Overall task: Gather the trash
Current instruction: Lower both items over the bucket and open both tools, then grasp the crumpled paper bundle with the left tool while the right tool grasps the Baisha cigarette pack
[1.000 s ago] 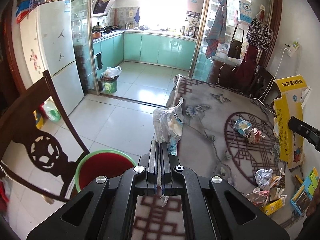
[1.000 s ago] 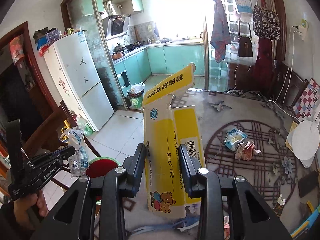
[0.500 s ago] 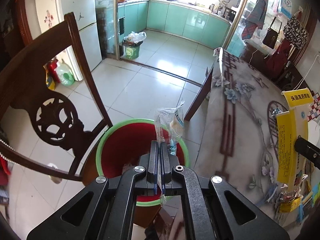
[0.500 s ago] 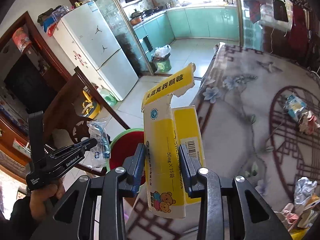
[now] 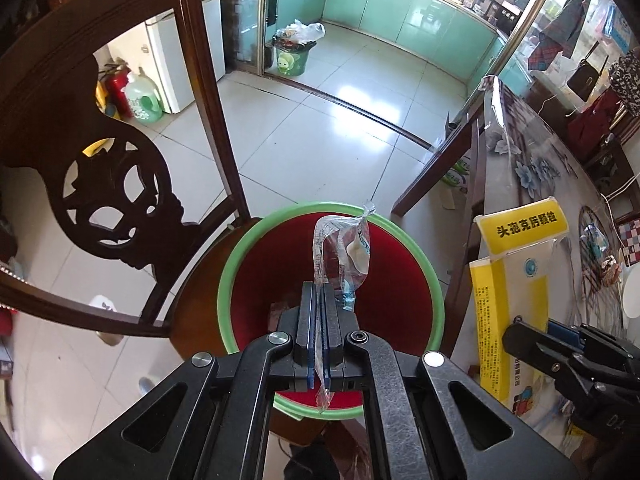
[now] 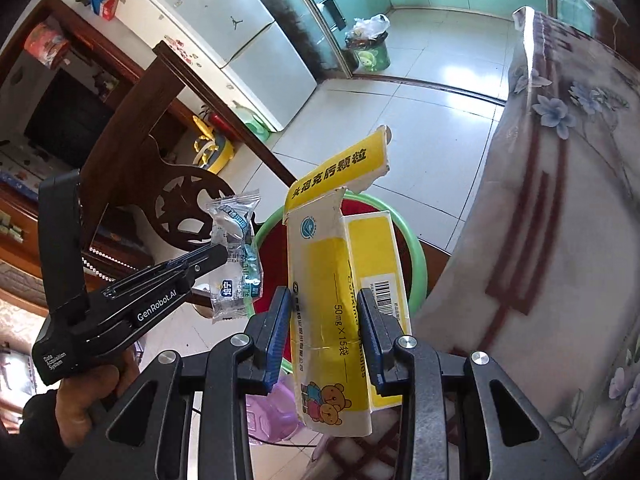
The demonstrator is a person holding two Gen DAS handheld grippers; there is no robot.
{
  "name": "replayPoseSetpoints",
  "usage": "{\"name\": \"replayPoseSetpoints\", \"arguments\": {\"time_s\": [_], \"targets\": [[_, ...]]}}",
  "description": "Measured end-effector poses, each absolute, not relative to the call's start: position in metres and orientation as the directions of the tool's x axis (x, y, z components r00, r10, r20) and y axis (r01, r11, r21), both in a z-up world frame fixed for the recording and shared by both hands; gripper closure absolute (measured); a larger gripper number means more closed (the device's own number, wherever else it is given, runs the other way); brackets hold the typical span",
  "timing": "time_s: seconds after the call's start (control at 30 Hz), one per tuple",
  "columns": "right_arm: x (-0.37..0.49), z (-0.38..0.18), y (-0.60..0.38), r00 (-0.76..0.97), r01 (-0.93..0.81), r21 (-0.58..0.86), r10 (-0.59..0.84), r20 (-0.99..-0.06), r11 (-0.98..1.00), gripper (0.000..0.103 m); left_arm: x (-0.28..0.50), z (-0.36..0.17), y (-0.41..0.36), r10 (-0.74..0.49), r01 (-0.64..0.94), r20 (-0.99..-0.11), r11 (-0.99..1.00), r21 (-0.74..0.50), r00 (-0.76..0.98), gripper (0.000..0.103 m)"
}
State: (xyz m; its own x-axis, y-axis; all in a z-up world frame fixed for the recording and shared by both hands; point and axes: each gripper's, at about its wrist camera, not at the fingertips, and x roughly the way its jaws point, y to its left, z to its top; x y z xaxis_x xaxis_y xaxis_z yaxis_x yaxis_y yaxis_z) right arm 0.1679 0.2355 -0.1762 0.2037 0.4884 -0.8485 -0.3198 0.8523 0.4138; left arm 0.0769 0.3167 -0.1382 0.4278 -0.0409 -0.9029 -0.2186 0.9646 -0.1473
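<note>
Pinching a yellow "50mg×15" box (image 6: 340,312), right hand-held gripper (image 6: 324,320); "GenRobot.AI" left hand-held gripper (image 6: 224,254) clamps a wrapper (image 6: 236,256).

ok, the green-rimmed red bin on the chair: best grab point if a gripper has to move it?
Take the green rim of the bin on its near arc, coming from above with one finger inside the wall and one outside. The wall is wide, round and open-topped, too broad to span. The chair back blocks the far-left side and the table the right.
</note>
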Motion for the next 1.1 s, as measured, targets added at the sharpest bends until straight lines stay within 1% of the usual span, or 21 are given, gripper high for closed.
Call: {"name": "replayPoseSetpoints", "arguments": {"time_s": [0.33, 0.37, 0.43, 0.47, 0.5, 0.57, 0.6, 0.63, 0.67, 0.73, 0.93, 1.0, 1.1], "targets": [[0.177, -0.192, 0.261, 0.161, -0.357, 0.393, 0.470, -0.868, 0.847, 0.071, 0.084, -0.150, 0.330, -0.046, -0.241, -0.913, 0.958, -0.156, 0.406, 0.101], [0.178, -0.192, 0.261, 0.159, -0.357, 0.393, 0.469, -0.869, 0.848, 0.069, 0.086, -0.151, 0.331, -0.051, -0.241, -0.913, 0.957, -0.160, 0.406, 0.101], [0.178, -0.192, 0.262, 0.156, -0.359, 0.387, 0.463, -0.872, 0.849, 0.067, 0.087, -0.151, 0.332, -0.054, -0.243, -0.913, 0.956, -0.164, 0.404, 0.101], [0.178, -0.192, 0.264, 0.153, -0.360, 0.386, 0.462, -0.874, 0.849, 0.067, 0.087, -0.151, 0.332, -0.052, -0.248, -0.913, 0.955, -0.165, 0.405, 0.095], [0.178, -0.193, 0.265, 0.152, -0.362, 0.384, 0.460, -0.875, 0.849, 0.066, 0.087, -0.150, 0.334, -0.052, -0.254, -0.911, 0.952, -0.169, 0.409, 0.087], [0.179, -0.193, 0.267, 0.157, -0.365, 0.383, 0.462, -0.873, 0.849, 0.064, 0.085, -0.146, 0.337, -0.043, -0.268, -0.903, 0.948, -0.172, 0.426, 0.036], [0.179, -0.193, 0.268, 0.158, -0.368, 0.385, 0.465, -0.871, 0.846, 0.063, 0.083, -0.143, 0.338, -0.038, -0.275, -0.896, 0.945, -0.176, 0.442, 0.029], [0.179, -0.193, 0.269, 0.160, -0.374, 0.383, 0.465, -0.871, 0.845, 0.060, 0.081, -0.140, 0.340, -0.034, -0.279, -0.890, 0.943, -0.178, 0.455, 0.028], [0.178, -0.192, 0.270, 0.165, -0.379, 0.379, 0.464, -0.870, 0.844, 0.053, 0.081, -0.138, 0.341, -0.031, -0.282, -0.889, 0.943, -0.177, 0.457, 0.028], [0.178, -0.191, 0.269, 0.177, -0.386, 0.374, 0.465, -0.867, 0.843, 0.043, 0.079, -0.135, 0.342, -0.027, -0.286, -0.889, 0.942, -0.176, 0.458, 0.028], [0.168, -0.176, 0.252, 0.191, -0.383, 0.390, 0.485, -0.854, 0.838, 0.043, 0.064, -0.122, 0.336, -0.056, -0.283, -0.874, 0.934, -0.216, 0.483, 0.028], [0.159, -0.164, 0.235, 0.211, -0.371, 0.398, 0.494, -0.844, 0.839, 0.043, 0.059, -0.113, 0.324, -0.074, -0.258, -0.864, 0.939, -0.229, 0.498, 0.028], [0.140, -0.140, 0.184, 0.269, -0.322, 0.404, 0.492, -0.828, 0.856, 0.043, 0.054, -0.101, 0.296, -0.106, -0.198, -0.848, 0.950, -0.240, 0.519, 0.028]]}}
